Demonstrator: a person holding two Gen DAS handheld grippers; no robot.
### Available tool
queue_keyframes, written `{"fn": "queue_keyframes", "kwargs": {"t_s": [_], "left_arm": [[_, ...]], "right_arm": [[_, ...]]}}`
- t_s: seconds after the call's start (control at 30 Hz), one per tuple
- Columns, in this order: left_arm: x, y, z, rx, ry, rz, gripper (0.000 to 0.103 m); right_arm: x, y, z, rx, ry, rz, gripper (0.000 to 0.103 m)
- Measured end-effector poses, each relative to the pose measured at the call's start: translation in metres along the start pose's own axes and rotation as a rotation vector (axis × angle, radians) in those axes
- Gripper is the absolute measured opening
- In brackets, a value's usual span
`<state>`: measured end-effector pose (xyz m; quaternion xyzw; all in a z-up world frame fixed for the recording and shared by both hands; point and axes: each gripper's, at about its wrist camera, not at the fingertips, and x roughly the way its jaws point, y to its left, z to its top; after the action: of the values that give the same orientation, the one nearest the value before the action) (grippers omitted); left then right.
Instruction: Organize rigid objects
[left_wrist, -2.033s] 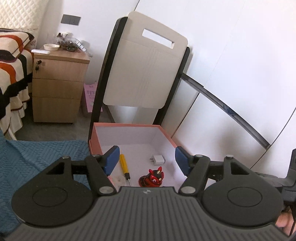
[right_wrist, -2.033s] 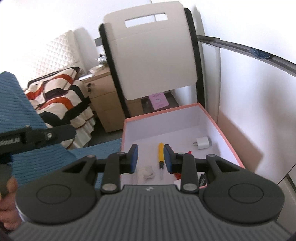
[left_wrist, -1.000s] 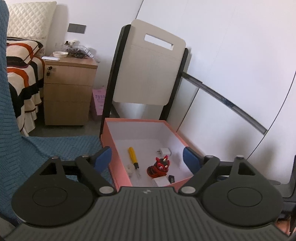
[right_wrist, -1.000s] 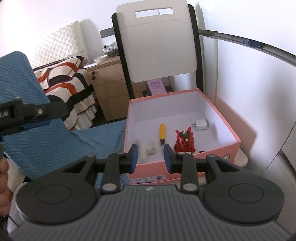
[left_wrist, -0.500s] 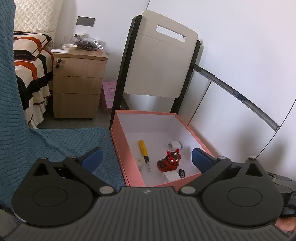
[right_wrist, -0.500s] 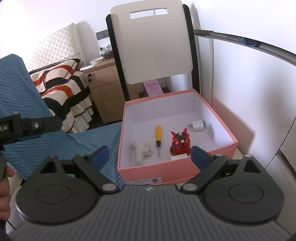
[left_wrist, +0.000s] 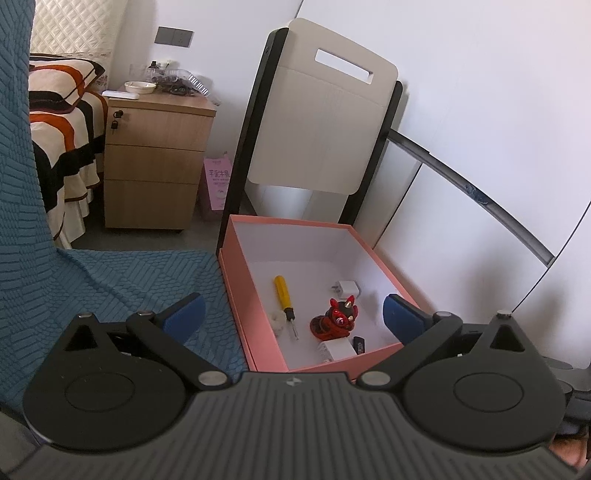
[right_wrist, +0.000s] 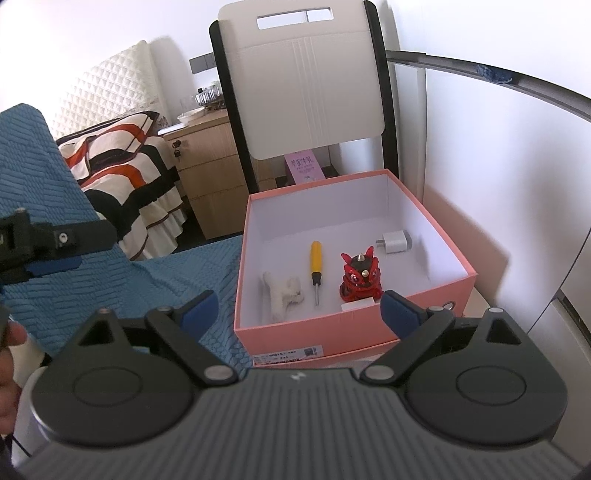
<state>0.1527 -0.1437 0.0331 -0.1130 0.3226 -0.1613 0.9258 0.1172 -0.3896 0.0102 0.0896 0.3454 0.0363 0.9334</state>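
A pink box with white inside walls stands open in front of both grippers. On its floor lie a yellow-handled screwdriver, a red lion figurine, a white charger plug, a white clip-like piece, a small white block and a small black piece. My left gripper is open, held back from the box's near wall, nothing between its blue pads. My right gripper is open too, empty, just short of the box's front wall.
A blue textured cloth covers the surface left of the box. A white chair back rises behind the box. A wooden nightstand and a striped bed stand at the left. White cabinet panels close the right.
Both grippers have pulled back from inside the box. The right gripper's jaws went from nearly shut to wide apart; the left jaws spread a little wider.
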Motion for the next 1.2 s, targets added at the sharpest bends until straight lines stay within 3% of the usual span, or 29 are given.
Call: {"fn": "queue_keyframes", "kwargs": {"t_s": [0.67, 1.2], "left_arm": [[-0.0033, -0.0061, 0.0011, 0.025, -0.003, 0.050, 0.103], [-0.0027, 0.0005, -0.0006, -0.001, -0.003, 0.021, 0.103]], "right_arm": [[0.0036, -0.0012, -0.0008, -0.006, 0.009, -0.015, 0.096], [0.0035, -0.0021, -0.0058, -0.004, 0.016, -0.016, 0.096]]}}
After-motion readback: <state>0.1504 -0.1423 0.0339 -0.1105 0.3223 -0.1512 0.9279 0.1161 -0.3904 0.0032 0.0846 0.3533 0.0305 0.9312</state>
